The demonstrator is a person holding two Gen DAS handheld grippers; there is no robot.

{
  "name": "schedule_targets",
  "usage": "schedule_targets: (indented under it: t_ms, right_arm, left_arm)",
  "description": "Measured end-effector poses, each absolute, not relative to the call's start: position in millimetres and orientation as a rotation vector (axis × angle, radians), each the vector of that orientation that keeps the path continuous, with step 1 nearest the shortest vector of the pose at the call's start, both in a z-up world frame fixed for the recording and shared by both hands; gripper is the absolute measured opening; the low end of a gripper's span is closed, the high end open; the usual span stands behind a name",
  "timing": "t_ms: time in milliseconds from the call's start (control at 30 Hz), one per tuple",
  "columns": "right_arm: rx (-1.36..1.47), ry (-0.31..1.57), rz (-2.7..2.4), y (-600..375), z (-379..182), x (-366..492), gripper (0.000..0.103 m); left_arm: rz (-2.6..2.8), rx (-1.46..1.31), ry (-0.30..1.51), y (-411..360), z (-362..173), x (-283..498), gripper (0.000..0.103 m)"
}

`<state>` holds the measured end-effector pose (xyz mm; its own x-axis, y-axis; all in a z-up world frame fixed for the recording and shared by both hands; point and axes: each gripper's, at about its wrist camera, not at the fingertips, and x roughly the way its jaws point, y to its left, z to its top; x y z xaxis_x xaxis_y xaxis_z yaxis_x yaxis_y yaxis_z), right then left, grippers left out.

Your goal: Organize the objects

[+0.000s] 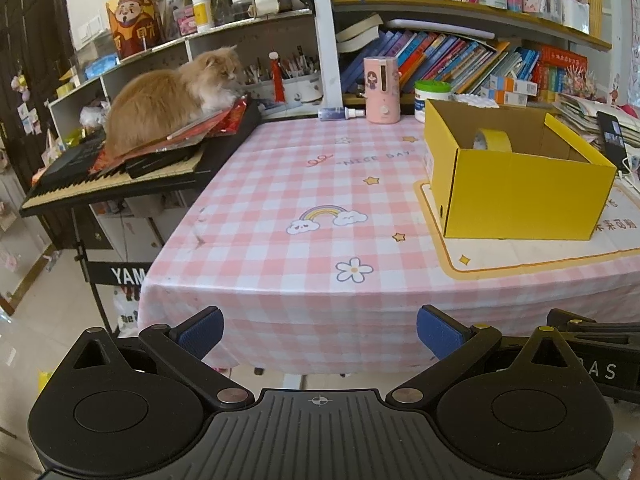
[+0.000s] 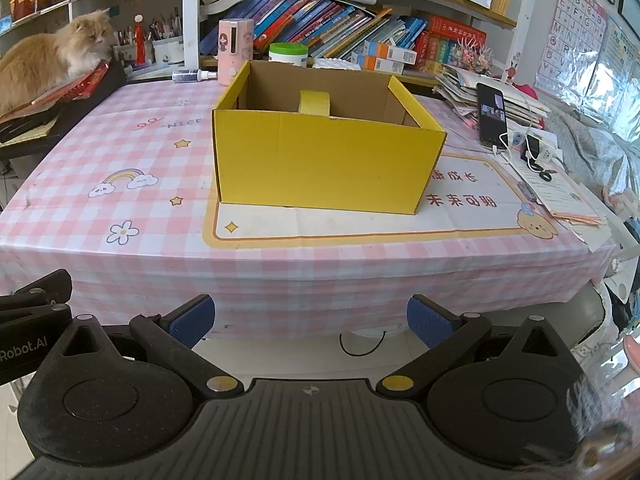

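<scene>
Your bench fills both views, covered in a pink and white checked cloth printed with a rainbow, stars and a flower. Behind it, the bookshelves run along the wall, packed with leaning books. To the left of the bench sits a keyboard on its stand, and an orange cat lies on the red papers piled on top of it.

On the right half of the bench you have the yellow cardboard box, open at the top and standing on a white mat with a yellow border. Inside the box, a roll of yellow tape stands on edge near the back wall.

At the far edge of the bench, a pink cylindrical device stands upright, with a white tub with a green lid near it to the right and a small spray bottle lying on its side just to its left. A phone is propped up to the right of the box, with a white cable plugged into it.

Your left gripper is held off the near edge of the bench, its blue-padded jaws spread wide with nothing between them. Your right gripper hangs likewise in front of the box, jaws wide apart and empty.
</scene>
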<state>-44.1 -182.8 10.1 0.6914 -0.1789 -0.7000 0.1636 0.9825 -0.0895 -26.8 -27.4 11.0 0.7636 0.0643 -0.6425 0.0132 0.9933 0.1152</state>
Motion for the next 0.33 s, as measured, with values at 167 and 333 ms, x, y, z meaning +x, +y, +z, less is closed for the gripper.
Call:
schedule_targets:
  t_ms: [167,333]
  right_arm:
    - [-0.024,0.785,-0.187,-182.0,10.1,-41.9,0.103]
    - [-0.024,0.788,-0.187,-181.4,10.3,-40.6,0.103]
  left_arm:
    - [0.03,0.112,0.701,-25.5,11.2,-24.9,0.103]
    - [0.013,0.102,0.701,-24.9,12.0,-23.5,0.103]
